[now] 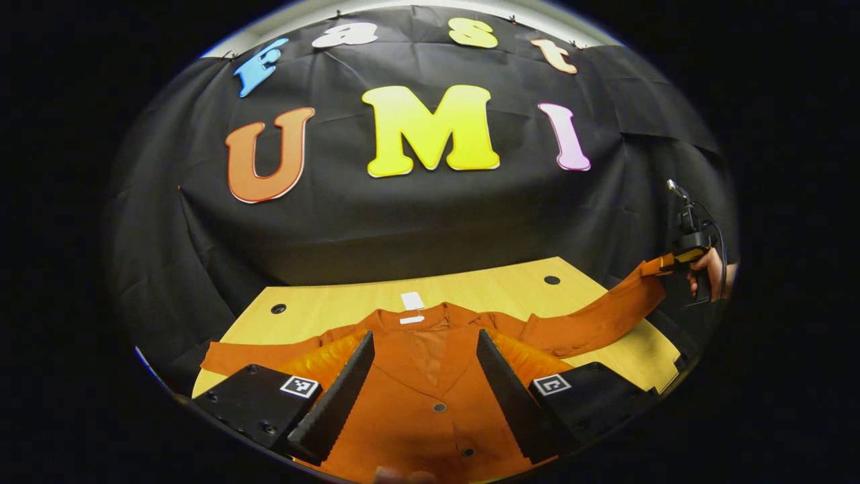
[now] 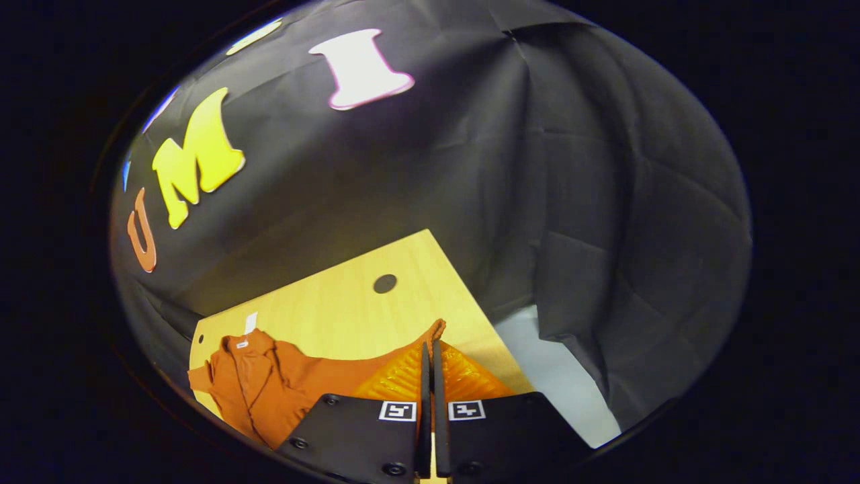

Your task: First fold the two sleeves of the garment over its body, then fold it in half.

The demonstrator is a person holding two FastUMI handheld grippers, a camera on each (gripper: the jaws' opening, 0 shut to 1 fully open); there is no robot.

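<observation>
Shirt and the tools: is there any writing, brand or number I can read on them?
White tag above the shirt collar: too small to read.
Small label inside the collar: blurred, unreadable.
Square markers by the jaws: black-and-white patterns, no words.

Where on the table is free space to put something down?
The table is bare along its far edge, behind the shirt's collar, and at the far right corner around the round hole. The near middle is covered by the shirt; the right gripper holds up a sleeve.

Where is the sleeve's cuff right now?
In the left gripper view, the cuff hangs lifted off the table's right edge, pinched in the right gripper.
</observation>
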